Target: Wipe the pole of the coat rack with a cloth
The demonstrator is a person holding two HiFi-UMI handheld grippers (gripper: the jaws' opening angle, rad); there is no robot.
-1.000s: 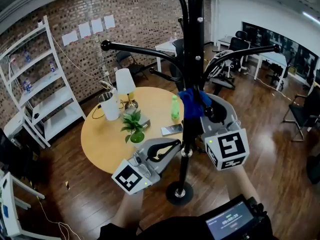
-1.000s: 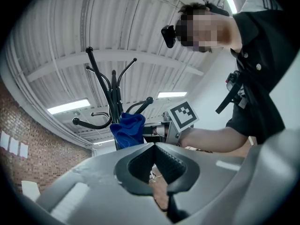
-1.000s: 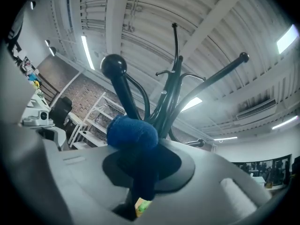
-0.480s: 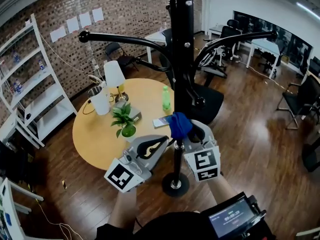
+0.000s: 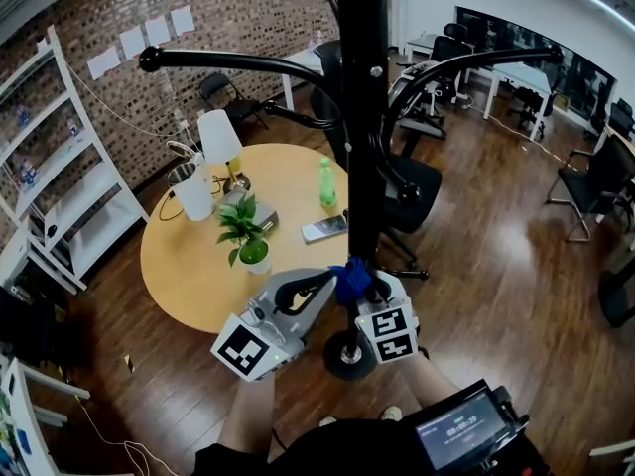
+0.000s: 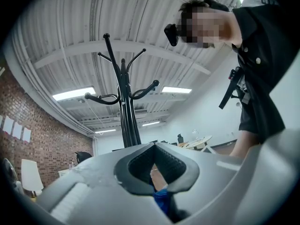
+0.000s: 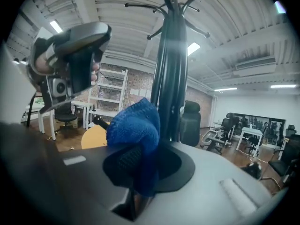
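The coat rack's black pole (image 5: 363, 137) rises through the middle of the head view from a round base (image 5: 347, 356) on the wood floor. My right gripper (image 5: 359, 288) is shut on a blue cloth (image 5: 350, 281), which is pressed against the pole low down, a little above the base. In the right gripper view the cloth (image 7: 133, 128) bulges out of the right gripper (image 7: 140, 161) beside the pole (image 7: 171, 78). My left gripper (image 5: 322, 284) lies just left of the pole, shut and empty. The left gripper (image 6: 154, 146) looks up at the pole (image 6: 127, 121).
A round wooden table (image 5: 184, 271) stands left of the rack with a potted plant (image 5: 248, 241), a green bottle (image 5: 326, 181), a lamp (image 5: 220, 142) and a white jug (image 5: 193, 194). Curved rack arms (image 5: 238, 62) reach out overhead. White shelving (image 5: 60, 186) stands left, a black office chair (image 5: 412, 191) stands behind the pole.
My right gripper has slid the blue cloth down the pole, from mid height to just above the base. The left gripper has stayed low beside the pole.
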